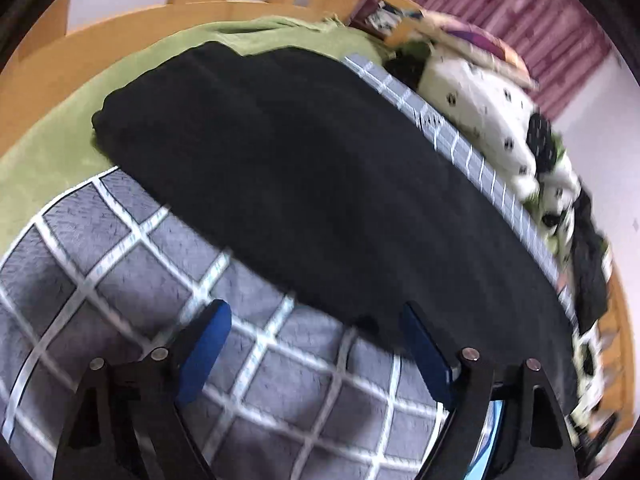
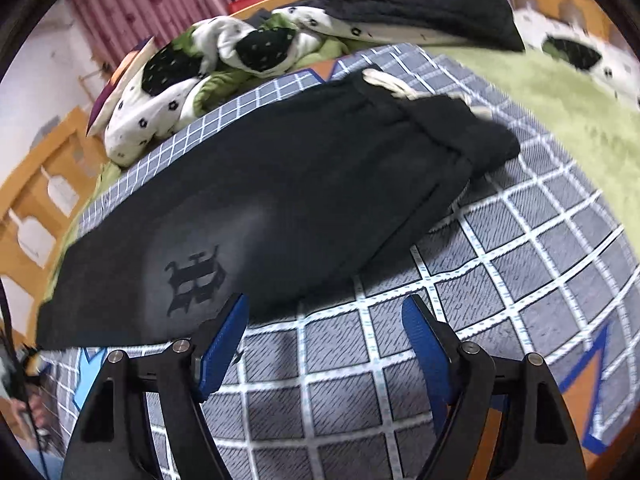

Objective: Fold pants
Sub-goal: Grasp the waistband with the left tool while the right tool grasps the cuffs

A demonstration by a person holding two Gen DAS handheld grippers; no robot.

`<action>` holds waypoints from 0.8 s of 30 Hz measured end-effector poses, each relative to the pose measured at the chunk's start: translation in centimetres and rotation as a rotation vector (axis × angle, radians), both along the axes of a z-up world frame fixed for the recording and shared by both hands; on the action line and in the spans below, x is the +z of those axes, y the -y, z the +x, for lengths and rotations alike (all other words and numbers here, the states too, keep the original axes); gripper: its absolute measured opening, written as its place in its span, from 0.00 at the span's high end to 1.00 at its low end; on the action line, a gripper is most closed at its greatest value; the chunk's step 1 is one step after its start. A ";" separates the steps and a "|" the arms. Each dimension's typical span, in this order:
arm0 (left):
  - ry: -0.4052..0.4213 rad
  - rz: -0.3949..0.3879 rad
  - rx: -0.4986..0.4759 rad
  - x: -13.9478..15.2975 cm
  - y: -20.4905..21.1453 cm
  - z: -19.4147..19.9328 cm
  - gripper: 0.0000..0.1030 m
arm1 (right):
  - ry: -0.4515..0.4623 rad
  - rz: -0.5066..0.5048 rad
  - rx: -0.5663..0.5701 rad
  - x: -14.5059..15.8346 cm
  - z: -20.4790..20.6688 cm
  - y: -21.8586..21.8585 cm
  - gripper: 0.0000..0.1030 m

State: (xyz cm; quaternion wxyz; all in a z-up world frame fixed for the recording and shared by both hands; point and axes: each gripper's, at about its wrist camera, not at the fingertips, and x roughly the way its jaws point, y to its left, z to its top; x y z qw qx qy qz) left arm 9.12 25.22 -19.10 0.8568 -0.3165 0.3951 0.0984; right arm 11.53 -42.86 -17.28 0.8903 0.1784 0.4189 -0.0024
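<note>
Black pants (image 1: pixel 312 184) lie flat on a grey checked bedspread (image 1: pixel 120 280). In the right wrist view the pants (image 2: pixel 288 200) run from the leg end at the left to the waistband with a white drawstring (image 2: pixel 394 84) at the upper right; a dark printed emblem (image 2: pixel 194 278) sits near the lower edge. My left gripper (image 1: pixel 316 320) is open, just above the bedspread at the pants' near edge, empty. My right gripper (image 2: pixel 324 314) is open at the near edge beside the emblem, empty.
A green blanket (image 2: pixel 560 120) lies beyond the checked bedspread (image 2: pixel 500 260). A rumpled white quilt with black spots (image 2: pixel 192 80) and other dark clothes (image 2: pixel 420 0) are piled at the far side. A wooden bed frame (image 1: pixel 120 28) rims the bed.
</note>
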 end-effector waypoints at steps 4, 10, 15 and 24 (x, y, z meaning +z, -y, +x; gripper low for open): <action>0.029 -0.037 0.064 -0.4 -1.0 1.1 0.39 | 0.042 0.070 -0.053 -1.5 1.2 0.7 0.23; -0.016 0.035 0.087 1.0 -1.9 2.6 0.90 | 0.023 0.119 -0.084 -1.9 4.6 -0.2 0.79; 0.119 0.199 0.043 7.0 -0.6 3.2 0.90 | 0.188 0.019 -0.009 4.0 4.7 -1.8 0.82; 0.182 0.329 0.036 11.7 0.0 14.8 0.90 | 0.247 0.009 0.038 10.1 13.6 -1.7 0.82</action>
